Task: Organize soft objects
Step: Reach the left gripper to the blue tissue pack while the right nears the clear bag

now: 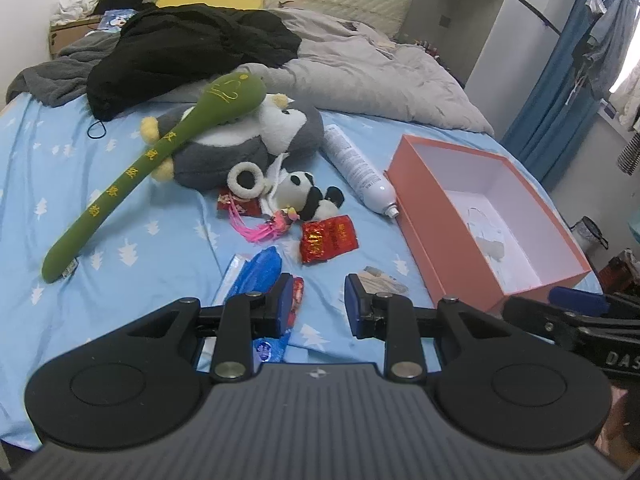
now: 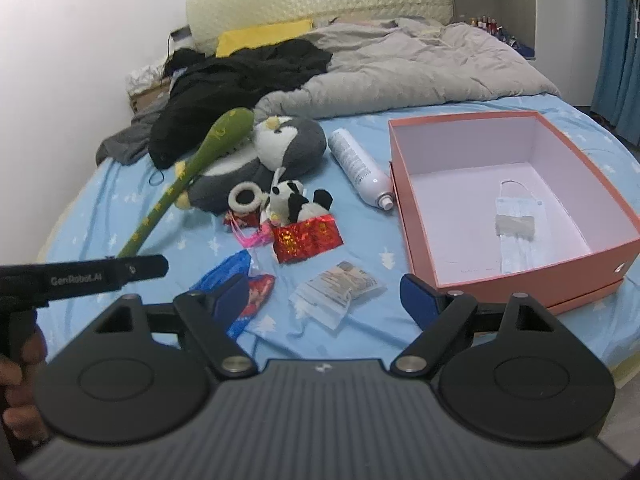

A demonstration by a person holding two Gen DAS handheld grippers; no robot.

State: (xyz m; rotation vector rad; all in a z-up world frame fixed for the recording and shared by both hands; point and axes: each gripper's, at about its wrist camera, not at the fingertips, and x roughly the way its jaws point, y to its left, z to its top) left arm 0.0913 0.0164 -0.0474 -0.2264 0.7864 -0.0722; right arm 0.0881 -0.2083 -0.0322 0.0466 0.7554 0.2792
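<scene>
A grey penguin plush [image 1: 248, 136] [image 2: 260, 152] lies mid-bed with a long green plush stick [image 1: 132, 176] [image 2: 188, 176] across it. A small panda plush [image 1: 308, 196] [image 2: 292, 202] lies in front, beside a fluffy white ring [image 1: 246, 178] [image 2: 245, 196]. An open pink box [image 1: 480, 216] [image 2: 600, 264] holds a face mask [image 2: 516, 224]. My left gripper [image 1: 318, 300] is open and empty above the sheet. My right gripper [image 2: 324, 300] is open and empty over a clear packet [image 2: 340, 286].
A white spray can [image 1: 356, 168] [image 2: 360, 168] lies by the box. Red foil packets [image 1: 328, 238] [image 2: 306, 238], a pink tassel [image 1: 260, 232] and a blue wrapper [image 1: 256, 272] [image 2: 224, 276] litter the sheet. Black clothes [image 1: 188, 48] and a grey duvet [image 1: 360, 68] fill the back.
</scene>
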